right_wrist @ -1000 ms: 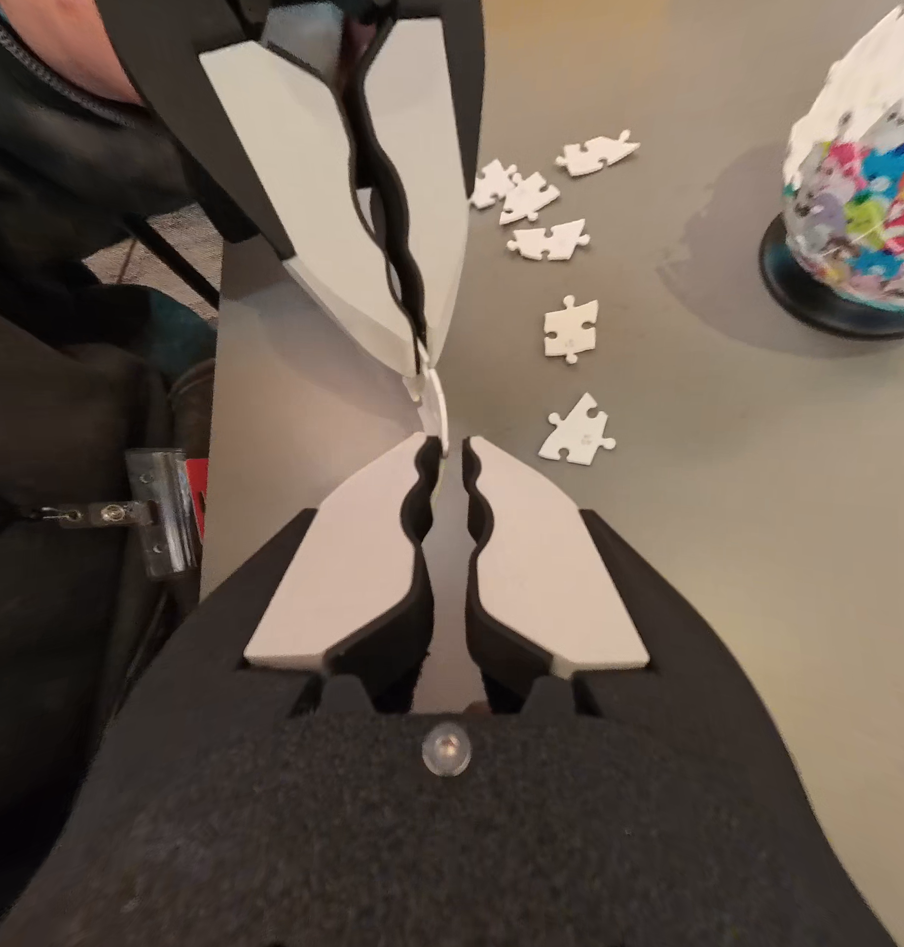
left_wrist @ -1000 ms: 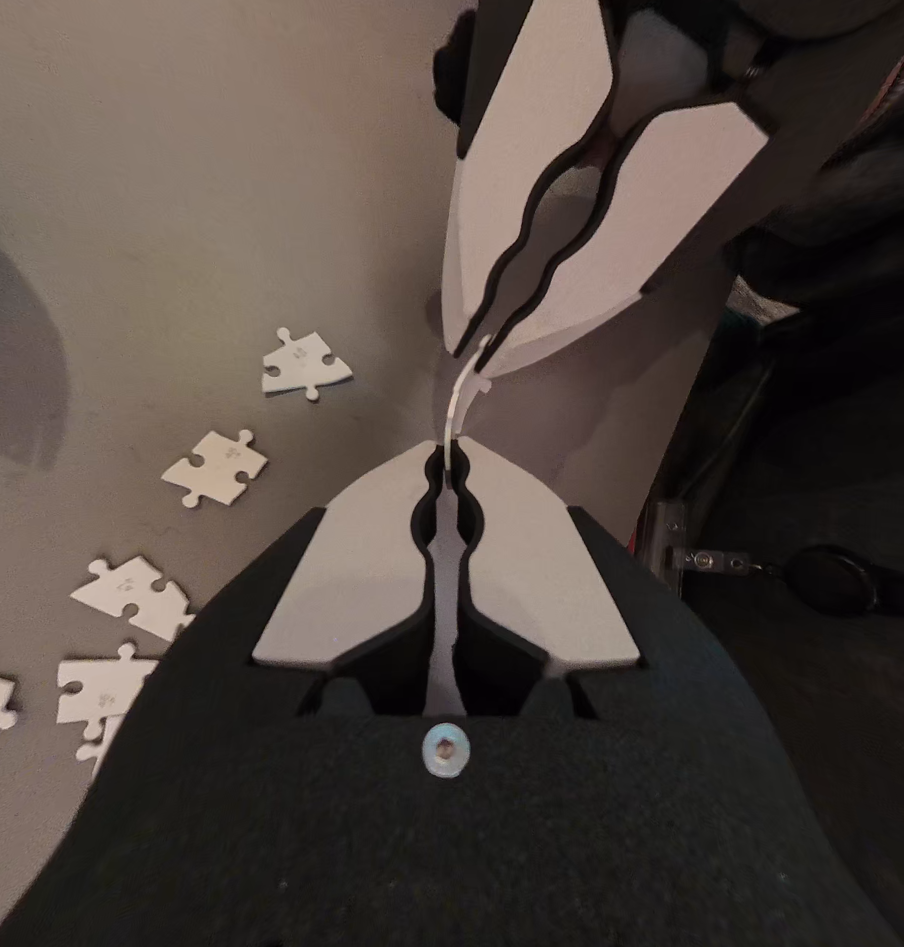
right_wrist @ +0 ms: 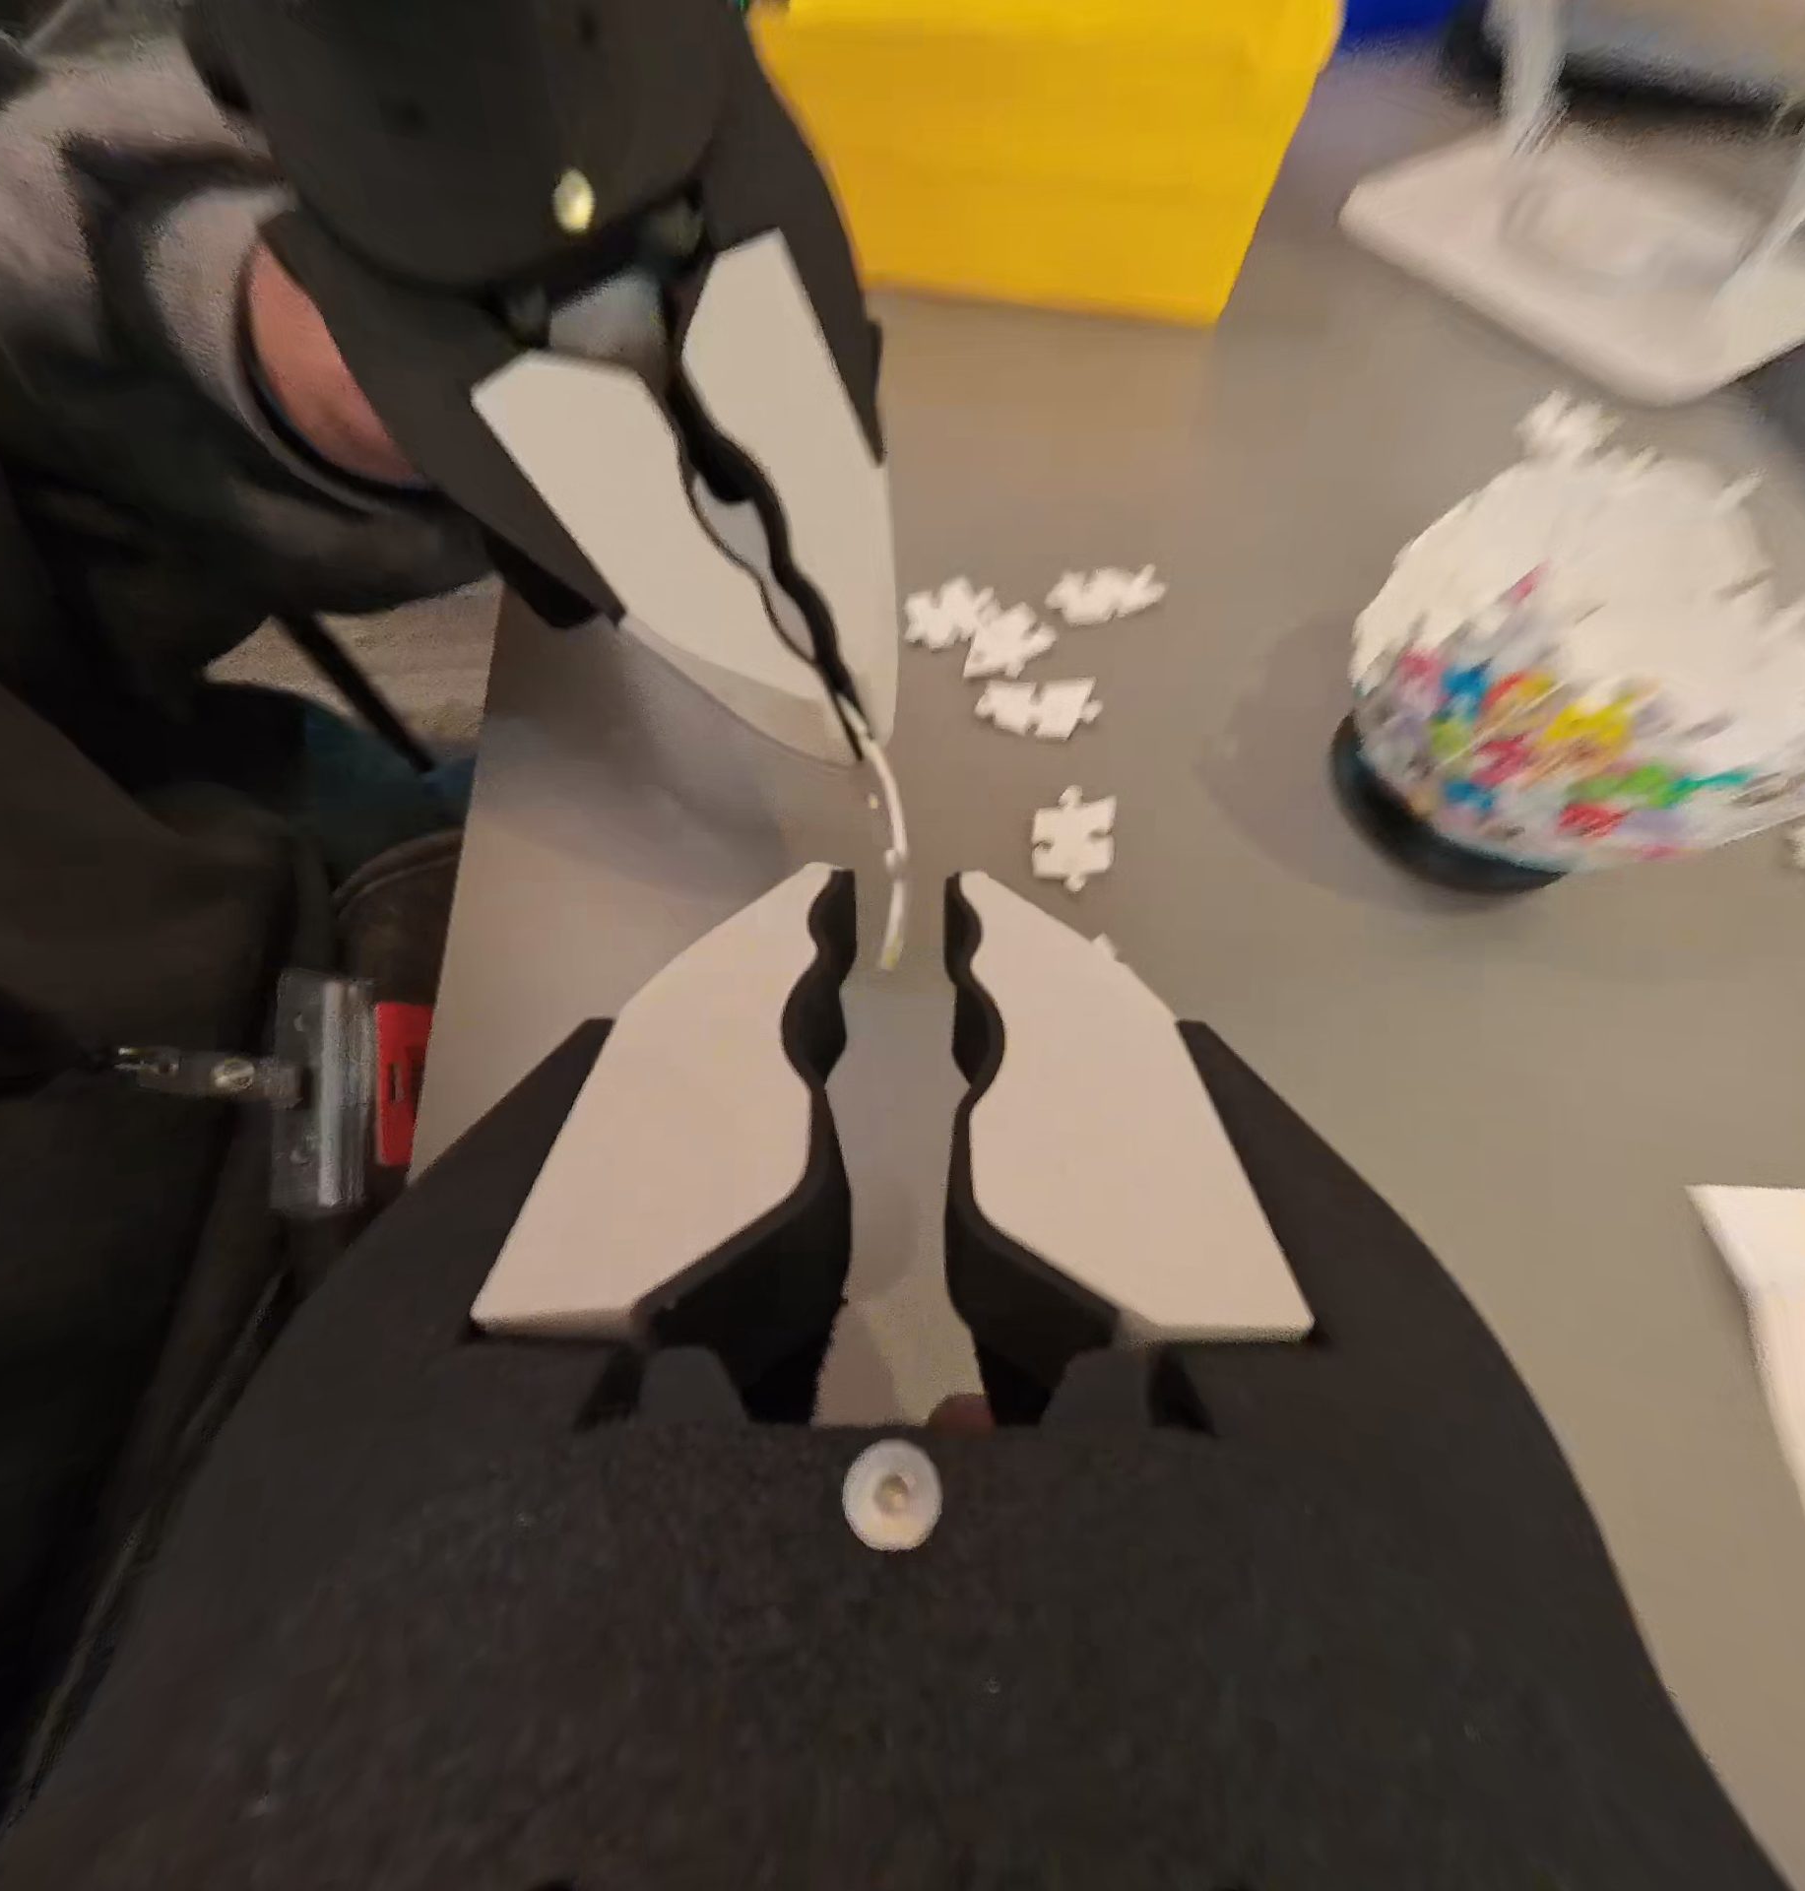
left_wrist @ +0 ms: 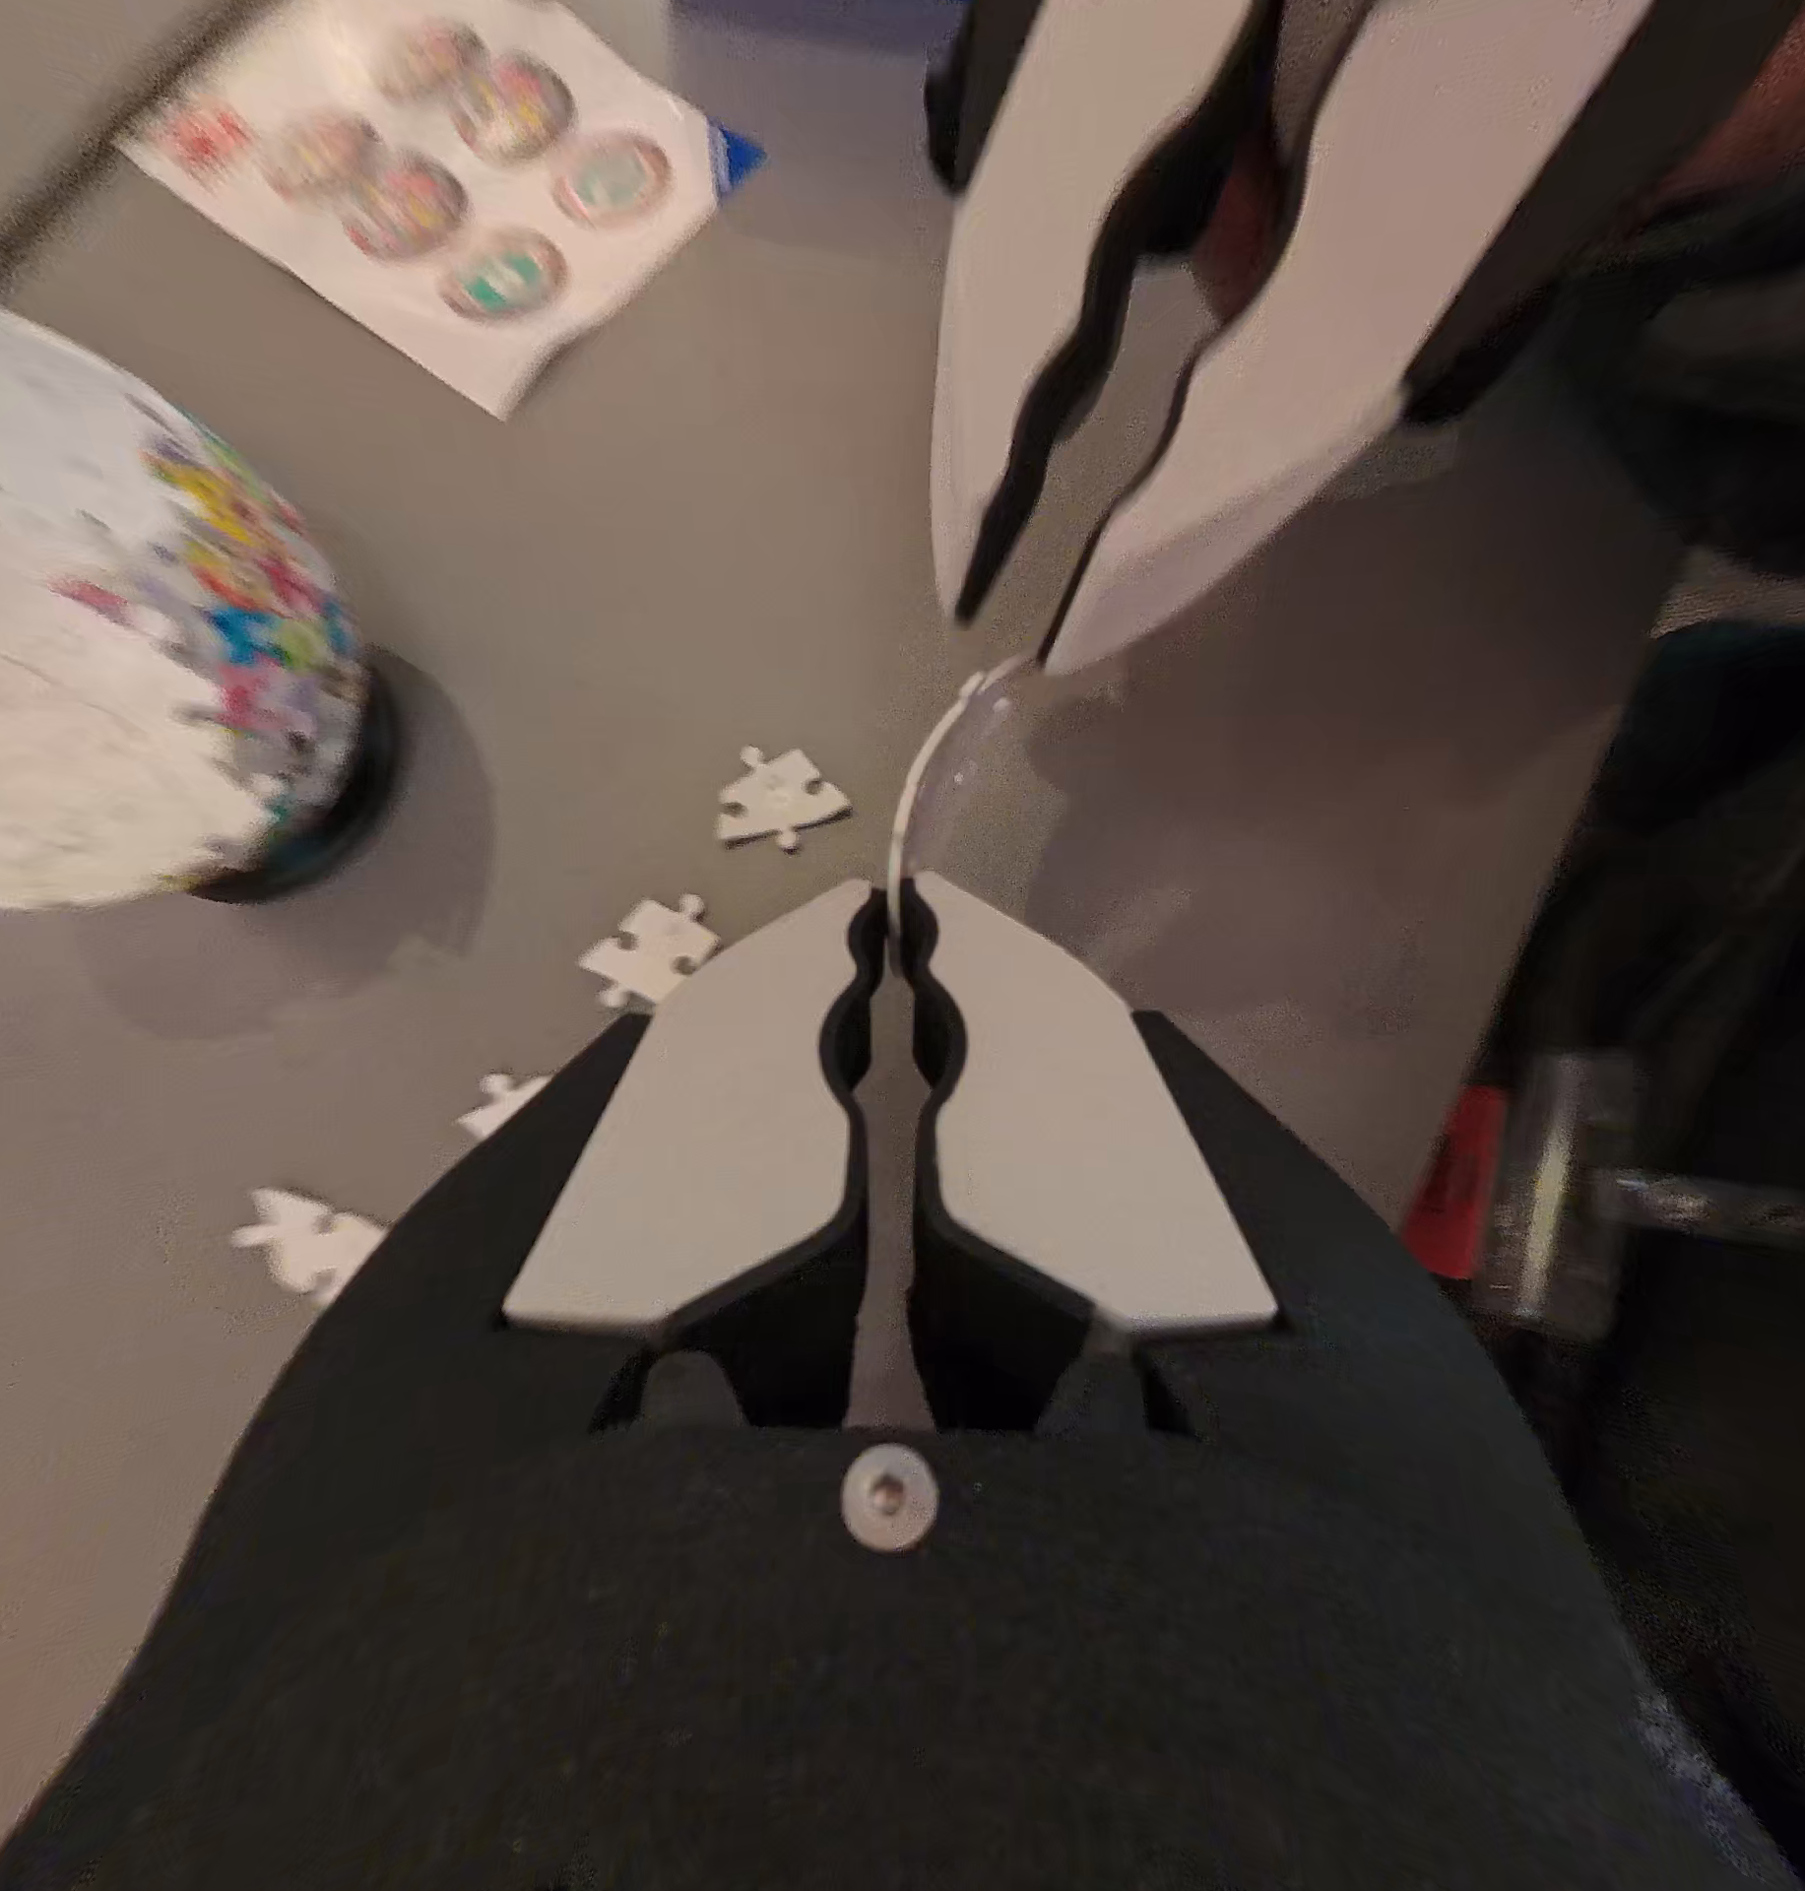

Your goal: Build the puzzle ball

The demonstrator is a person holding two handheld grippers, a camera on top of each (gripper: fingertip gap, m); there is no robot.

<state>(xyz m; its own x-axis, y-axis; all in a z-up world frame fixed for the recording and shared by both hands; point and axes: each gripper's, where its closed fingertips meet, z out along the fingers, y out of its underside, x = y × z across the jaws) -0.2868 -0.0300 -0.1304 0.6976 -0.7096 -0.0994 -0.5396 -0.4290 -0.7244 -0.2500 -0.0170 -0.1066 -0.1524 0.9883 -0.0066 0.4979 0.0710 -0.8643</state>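
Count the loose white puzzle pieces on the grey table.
6 white puzzle pieces: three clustered far back, two nearer, one mostly hidden sliver nearest; others may be hidden.

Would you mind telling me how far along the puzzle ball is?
Done: the colourful puzzle ball on its black stand looks partly built. In hand: the left tongs pinch one curved white puzzle piece, its other end between the open right tongs. Left: several loose white pieces on the grey table.

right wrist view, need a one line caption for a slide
Right gripper open around a curved white puzzle piece pinched by the left gripper, puzzle ball behind.
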